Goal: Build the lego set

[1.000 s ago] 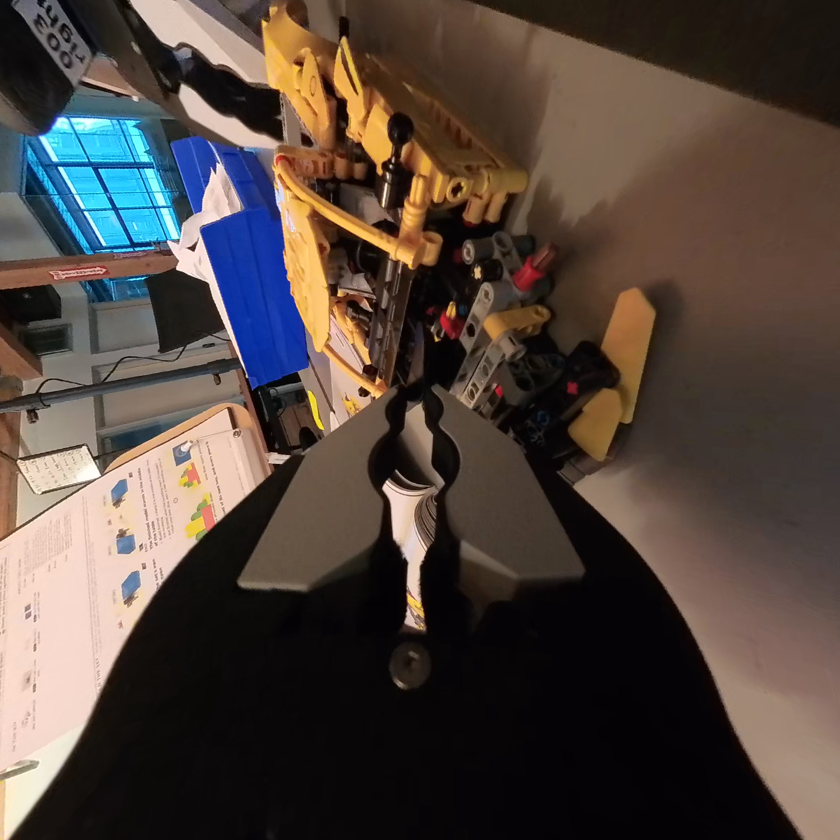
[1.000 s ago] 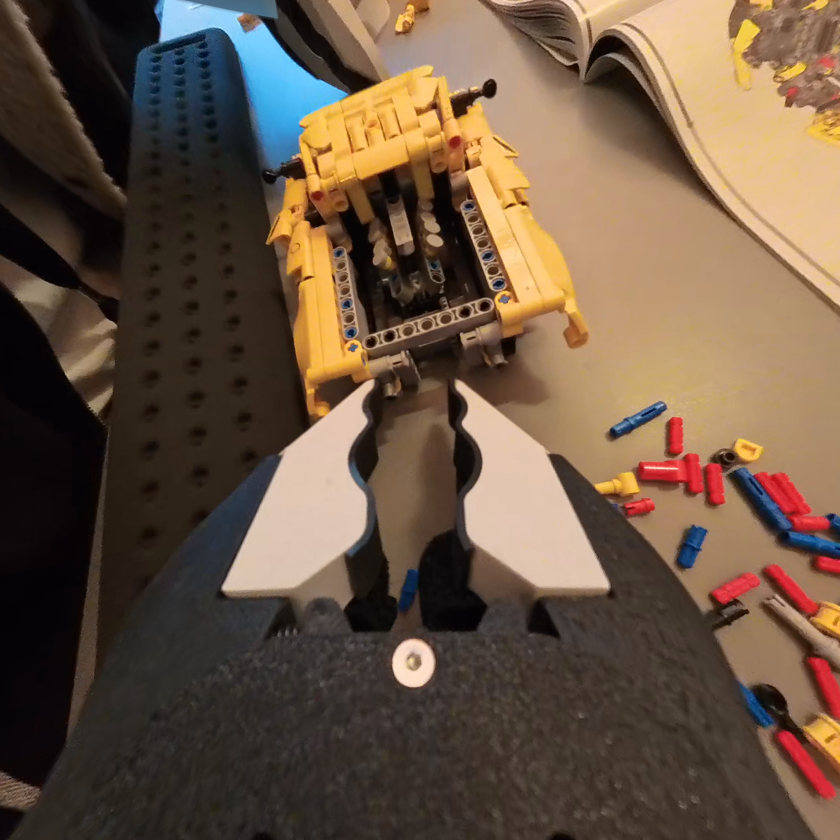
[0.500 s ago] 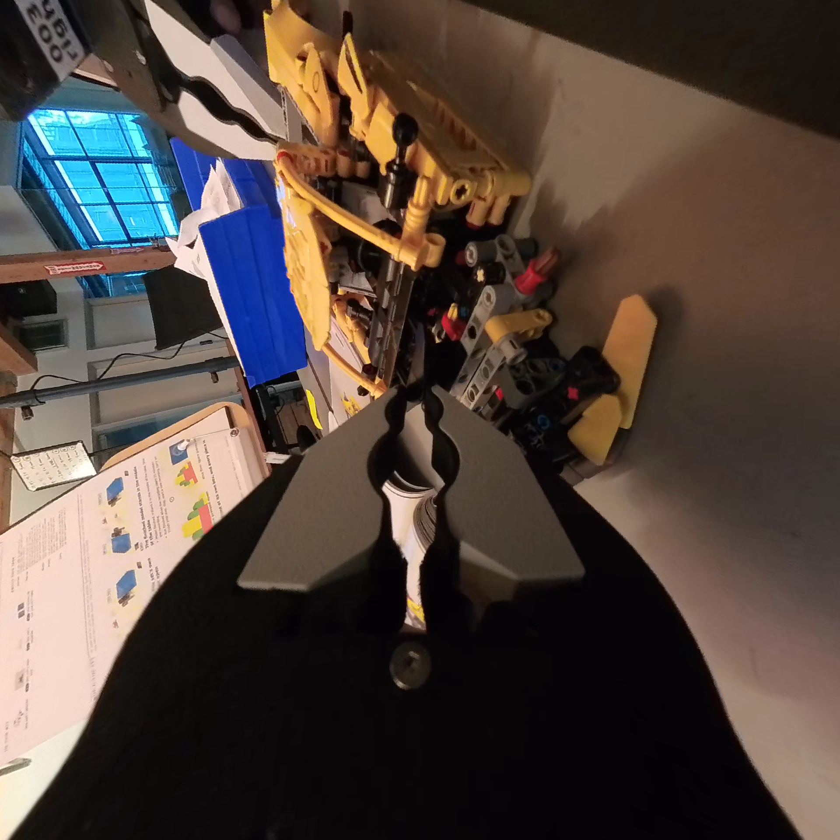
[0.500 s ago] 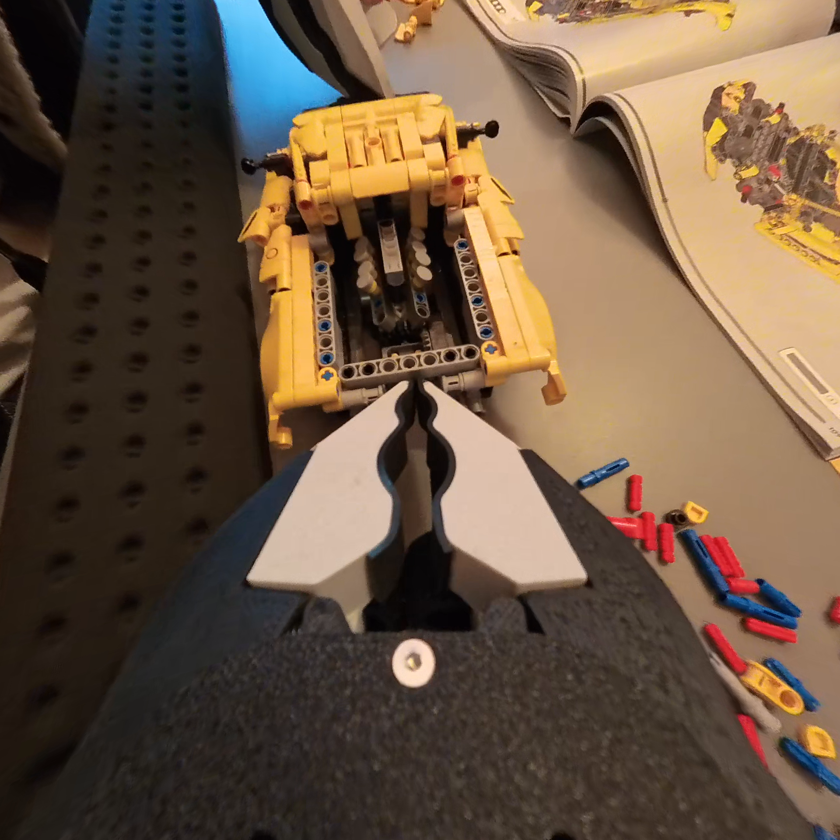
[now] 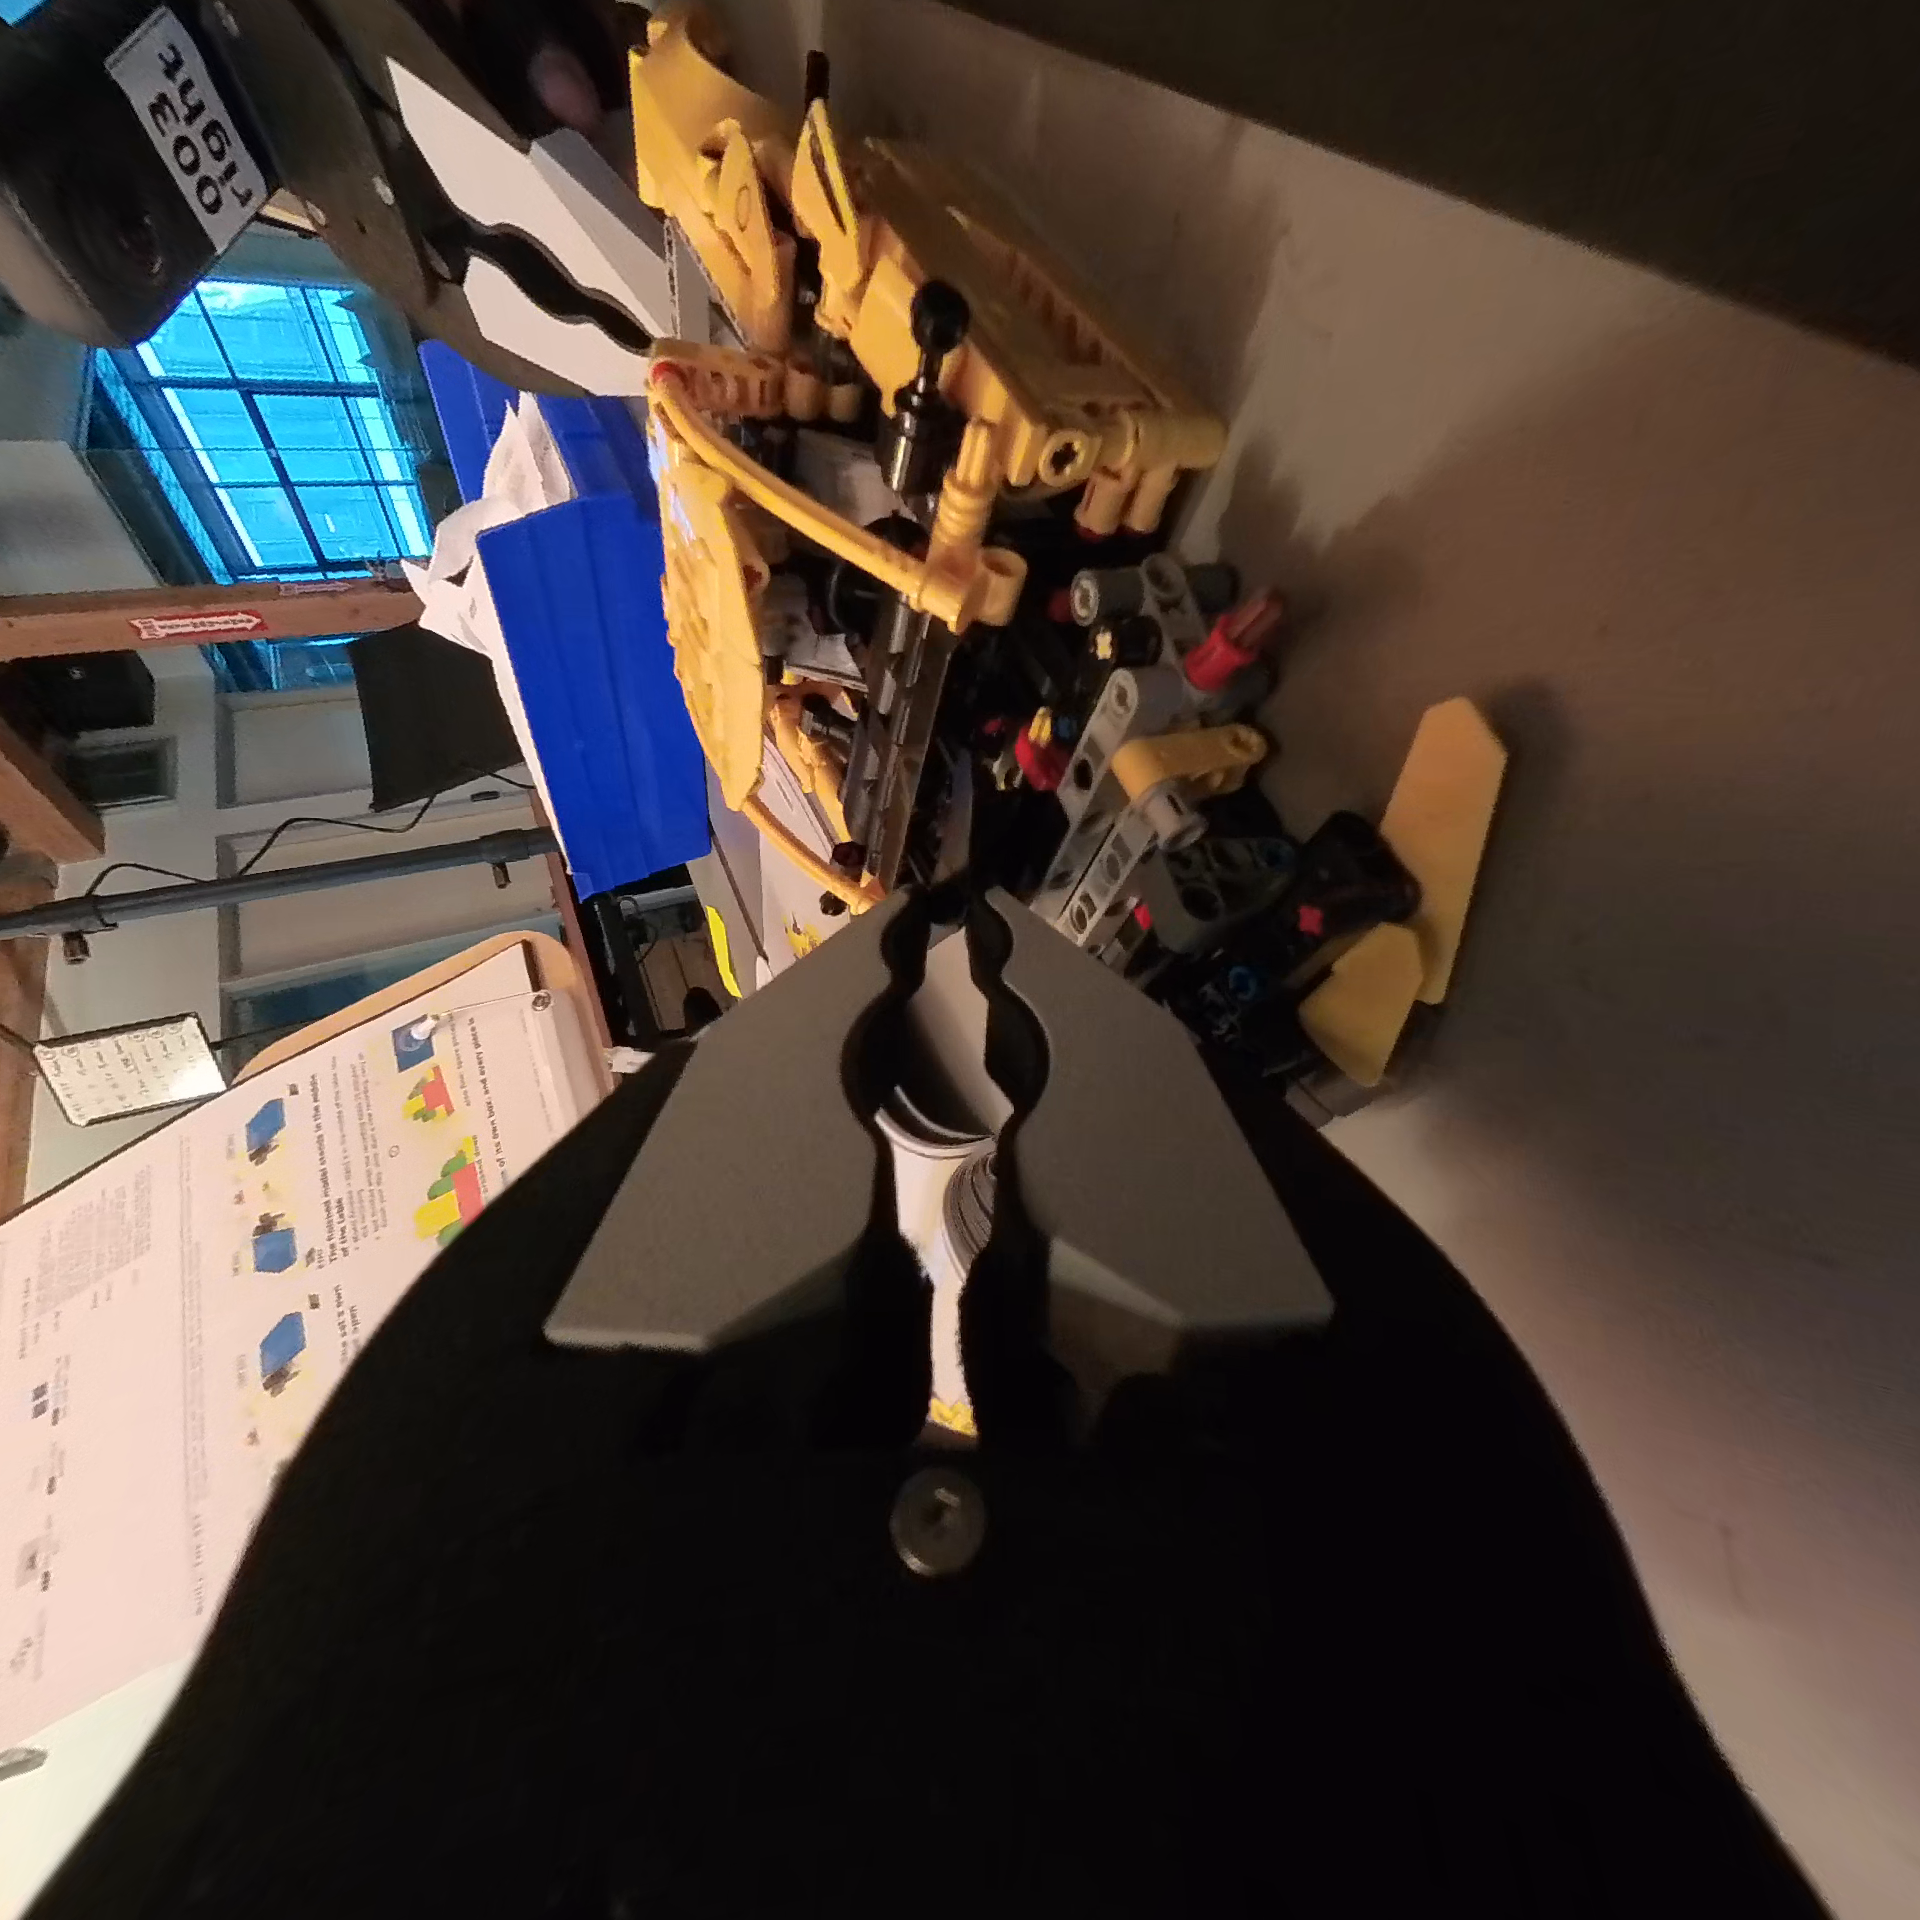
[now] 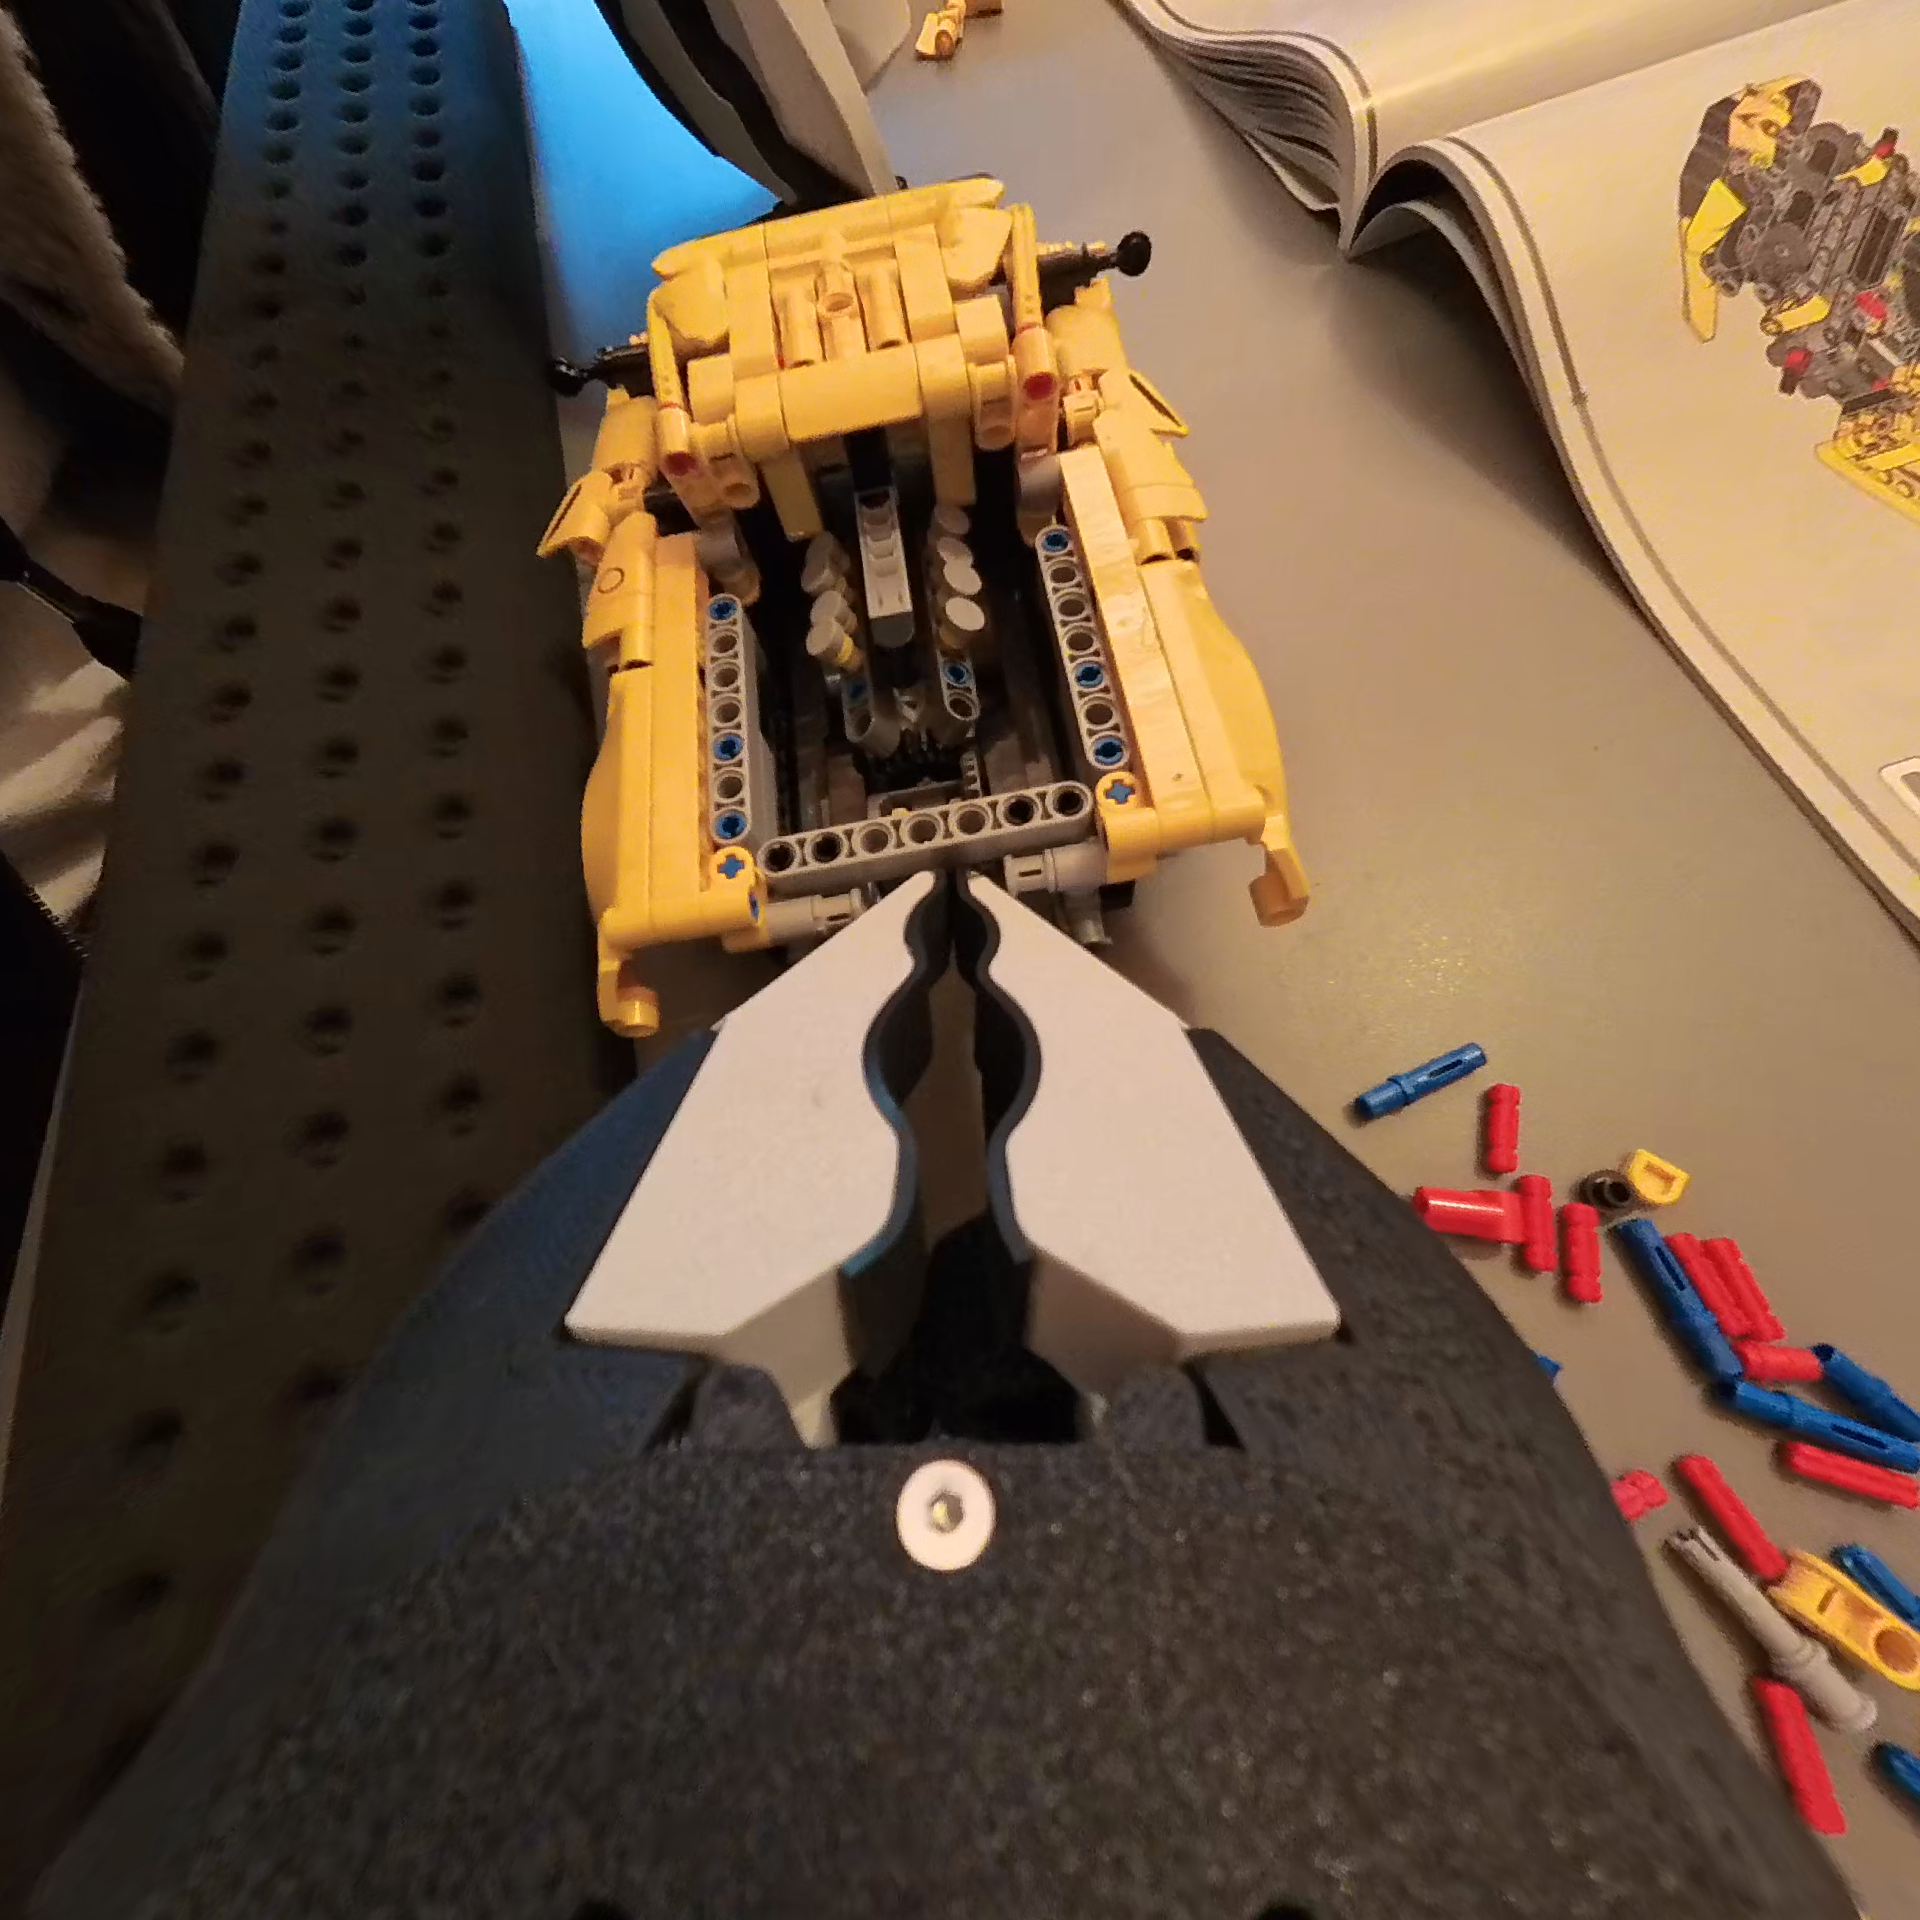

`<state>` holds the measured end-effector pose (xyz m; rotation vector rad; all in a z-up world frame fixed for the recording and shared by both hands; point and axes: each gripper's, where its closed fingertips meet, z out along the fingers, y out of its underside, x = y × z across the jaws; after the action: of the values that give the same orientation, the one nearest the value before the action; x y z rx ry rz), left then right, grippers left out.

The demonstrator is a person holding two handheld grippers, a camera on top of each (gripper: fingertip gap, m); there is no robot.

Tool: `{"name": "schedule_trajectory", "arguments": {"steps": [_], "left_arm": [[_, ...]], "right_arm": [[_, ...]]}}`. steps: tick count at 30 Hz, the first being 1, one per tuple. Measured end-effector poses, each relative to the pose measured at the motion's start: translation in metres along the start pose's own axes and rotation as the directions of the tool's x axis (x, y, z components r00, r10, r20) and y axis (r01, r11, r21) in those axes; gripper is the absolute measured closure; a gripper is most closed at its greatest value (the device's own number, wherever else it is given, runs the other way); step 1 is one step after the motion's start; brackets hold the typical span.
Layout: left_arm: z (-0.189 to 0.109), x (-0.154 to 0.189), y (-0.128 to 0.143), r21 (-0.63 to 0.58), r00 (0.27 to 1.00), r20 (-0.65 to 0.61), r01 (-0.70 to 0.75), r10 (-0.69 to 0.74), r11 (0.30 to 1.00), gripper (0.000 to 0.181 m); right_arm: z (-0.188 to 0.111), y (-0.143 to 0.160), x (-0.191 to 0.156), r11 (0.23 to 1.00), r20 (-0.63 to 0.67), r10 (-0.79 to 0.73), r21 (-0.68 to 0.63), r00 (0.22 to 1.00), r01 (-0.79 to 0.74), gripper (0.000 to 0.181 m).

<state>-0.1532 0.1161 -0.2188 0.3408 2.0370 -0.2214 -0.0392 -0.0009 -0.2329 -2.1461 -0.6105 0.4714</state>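
While the half-built yellow lego model (image 6: 914,623) sits on the grey table (image 6: 1455,727) in the upper centre of the right wrist view, the right gripper (image 6: 951,894) points at its near end, fingers drawn almost together with only a thin slit between the tips and nothing visibly held. The tips lie just at the grey holed beam (image 6: 925,831) that closes the chassis; whether they touch it cannot be told. Loose red and blue pins (image 6: 1704,1309) are scattered at the lower right, and an open instruction booklet (image 6: 1662,416) fills the upper right. In the left wrist view the left gripper (image 5: 951,914) lies on its side at the model's other end, fingers likewise nearly closed and empty, tips close against the model's dark underside. The step in hand looks like steadying or pressing the model from both ends. Done well, that would mean pushing squarely along the beam, not at an angle, so the model does not slide toward the dark perforated strip (image 6: 312,727) at left, with the left gripper bracing the far end.
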Motion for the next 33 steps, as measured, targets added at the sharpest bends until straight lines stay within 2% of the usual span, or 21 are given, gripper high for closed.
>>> {"name": "schedule_trajectory", "arguments": {"steps": [11, 16, 20, 22, 24, 25, 26, 27, 29, 30, 31, 32, 33], "left_arm": [[0.004, -0.003, -0.007, 0.025, 0.995, 0.005, 0.102, -0.103, 0.994, 0.176], [0.004, -0.006, -0.004, 0.058, 0.974, 0.022, 0.226, -0.227, 0.972, 0.174], [0.000, -0.009, 0.007, -0.001, 0.948, -0.016, 0.319, -0.319, 0.948, 0.168], [-0.011, -0.011, 0.021, -0.045, 0.925, 0.011, 0.380, -0.380, 0.924, 0.165], [-0.027, -0.011, 0.030, -0.076, 0.878, 0.027, 0.479, -0.479, 0.874, 0.164], [-0.033, -0.010, 0.031, -0.081, 0.833, 0.030, 0.554, -0.553, 0.829, 0.165], [-0.037, -0.009, 0.030, -0.086, 0.747, 0.019, 0.663, -0.665, 0.743, 0.170], [-0.037, -0.011, 0.029, -0.093, 0.607, 0.019, 0.792, -0.794, 0.603, 0.170], [-0.034, -0.019, 0.017, -0.065, 0.209, -0.023, 0.975, -0.978, 0.211, 0.170], [-0.033, -0.027, 0.008, -0.037, 0.018, -0.085, 0.999, -0.996, 0.021, 0.170], [-0.031, -0.034, 0.008, -0.021, -0.145, -0.098, 0.989, -0.985, -0.143, 0.170], [-0.028, -0.033, 0.015, -0.043, -0.282, -0.070, 0.959, -0.957, -0.279, 0.170], [-0.025, -0.032, 0.012, -0.075, -0.387, -0.103, 0.922, -0.916, -0.381, 0.165]], "right_arm": [[-0.001, 0.003, -0.001, 1.000, 0.005, 0.003, -0.021, 1.000, -0.003, 0.181], [-0.002, 0.003, 0.000, 1.000, -0.008, 0.004, -0.016, 1.000, -0.004, 0.181], [-0.008, 0.000, 0.007, 1.000, -0.064, -0.008, 0.006, 0.998, 0.008, 0.181], [-0.022, -0.003, 0.012, 1.000, -0.091, 0.008, 0.030, 0.996, -0.005, 0.181], [-0.033, -0.008, 0.015, 0.997, -0.091, 0.046, 0.063, 0.995, -0.040, 0.172], [-0.035, -0.009, 0.016, 0.996, -0.085, 0.070, 0.066, 0.994, -0.064, 0.166], [-0.035, -0.009, 0.016, 0.994, -0.075, 0.098, 0.064, 0.992, -0.093, 0.162], [-0.032, -0.011, 0.014, 0.989, -0.060, 0.133, 0.066, 0.989, -0.129, 0.156], [-0.028, -0.017, 0.010, 0.968, -0.019, 0.235, 0.097, 0.972, -0.232, 0.154], [-0.026, -0.023, 0.007, 0.942, 0.017, 0.311, 0.131, 0.950, -0.310, 0.154], [-0.026, -0.027, 0.003, 0.906, 0.059, 0.388, 0.157, 0.920, -0.392, 0.154], [-0.025, -0.030, 0.002, 0.866, 0.083, 0.459, 0.182, 0.885, -0.466, 0.153], [-0.024, -0.030, 0.000, 0.834, 0.083, 0.510, 0.194, 0.856, -0.516, 0.149]]}}
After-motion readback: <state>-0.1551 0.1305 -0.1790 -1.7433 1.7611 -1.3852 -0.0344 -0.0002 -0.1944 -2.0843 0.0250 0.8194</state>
